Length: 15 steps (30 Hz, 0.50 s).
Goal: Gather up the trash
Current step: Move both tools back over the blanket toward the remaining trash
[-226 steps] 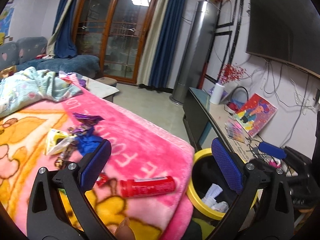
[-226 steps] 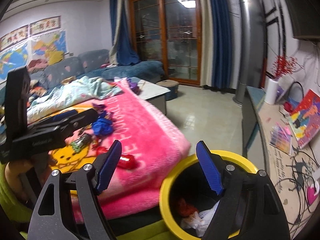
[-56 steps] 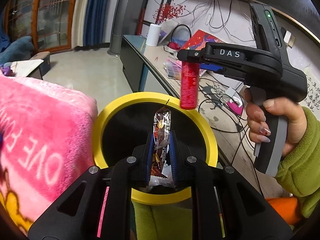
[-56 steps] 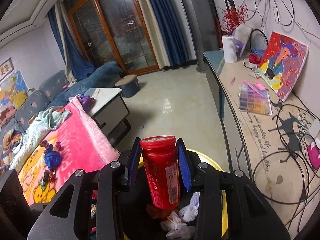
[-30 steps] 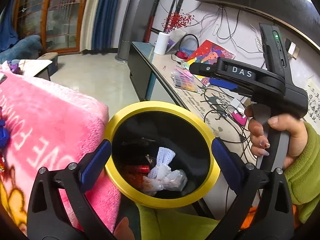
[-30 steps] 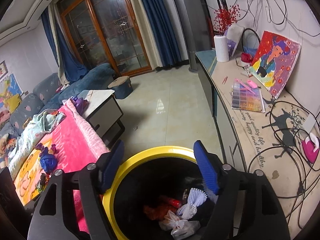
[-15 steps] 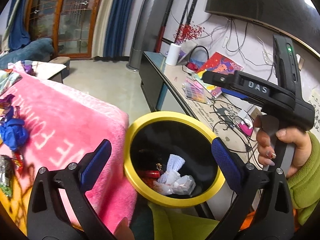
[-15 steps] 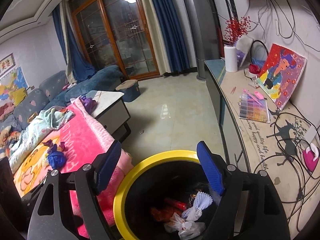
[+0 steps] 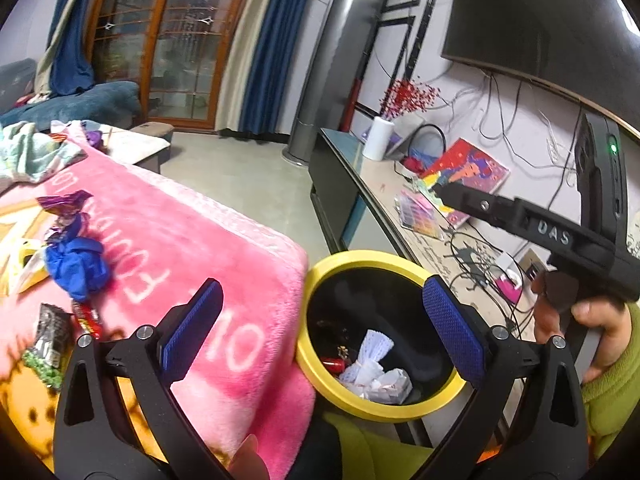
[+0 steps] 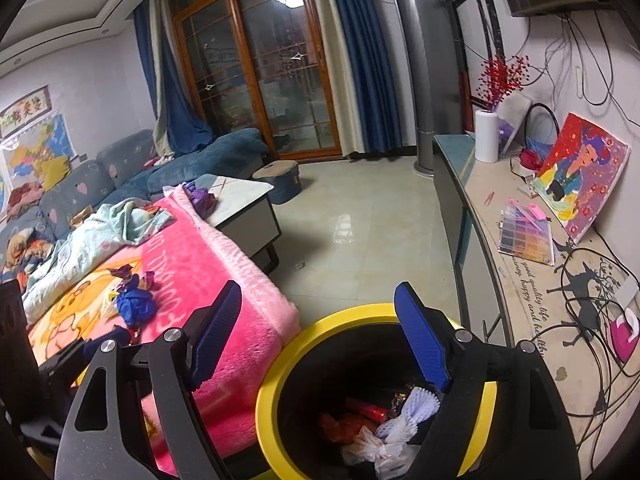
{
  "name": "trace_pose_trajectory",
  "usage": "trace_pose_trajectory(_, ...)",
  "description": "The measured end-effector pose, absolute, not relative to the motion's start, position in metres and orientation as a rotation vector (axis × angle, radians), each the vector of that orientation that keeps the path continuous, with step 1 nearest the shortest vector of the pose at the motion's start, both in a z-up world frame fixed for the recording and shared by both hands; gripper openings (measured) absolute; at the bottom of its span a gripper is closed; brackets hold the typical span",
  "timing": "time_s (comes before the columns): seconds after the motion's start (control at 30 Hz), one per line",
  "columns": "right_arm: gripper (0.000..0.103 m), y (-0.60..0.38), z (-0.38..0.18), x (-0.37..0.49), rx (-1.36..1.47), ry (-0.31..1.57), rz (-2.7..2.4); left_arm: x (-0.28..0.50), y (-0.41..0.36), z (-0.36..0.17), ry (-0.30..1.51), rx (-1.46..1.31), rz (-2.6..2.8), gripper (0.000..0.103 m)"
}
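Note:
My left gripper [image 9: 320,304] is open and empty, hovering over the spot where the pink blanket [image 9: 180,240] meets the yellow-rimmed bin [image 9: 360,258]. In the bin lie a red tube [image 9: 334,364] and white netting [image 9: 372,356]. A blue crumpled wrapper [image 9: 76,264], a purple wrapper [image 9: 66,202], a red wrapper [image 9: 86,318] and a dark packet [image 9: 48,344] rest on the blanket. My right gripper [image 10: 320,308] is open with nothing between its fingers, above the bin [image 10: 340,320], with the red tube [image 10: 368,410] below. A hand [image 9: 592,320] holds it at the right.
A long low cabinet [image 10: 500,280] with cables, a painting [image 10: 580,172] and a white vase [image 10: 486,136] runs right of the bin. A coffee table [image 10: 244,200] and a sofa [image 10: 200,160] stand beyond the blanket. Tiled floor [image 10: 360,220] lies between.
Both grippers, earlier shut on a snack wrapper and the red tube over the bin, opened and those items now lie inside. Both have since drawn back and swung left, showing more blanket.

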State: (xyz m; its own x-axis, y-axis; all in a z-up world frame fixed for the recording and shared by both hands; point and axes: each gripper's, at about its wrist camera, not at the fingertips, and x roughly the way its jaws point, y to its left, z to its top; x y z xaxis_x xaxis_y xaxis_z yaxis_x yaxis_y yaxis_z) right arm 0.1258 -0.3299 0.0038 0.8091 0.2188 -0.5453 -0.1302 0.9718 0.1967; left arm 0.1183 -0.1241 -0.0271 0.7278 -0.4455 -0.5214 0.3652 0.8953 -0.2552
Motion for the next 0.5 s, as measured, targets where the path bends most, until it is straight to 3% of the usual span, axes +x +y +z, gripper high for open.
trace_pose_trajectory(0.5,0.081,-0.287,0.009,0.115,0.078,0.592,0.258,0.116,-0.079,-0.016,0.551,-0.167,-0.330,0.092)
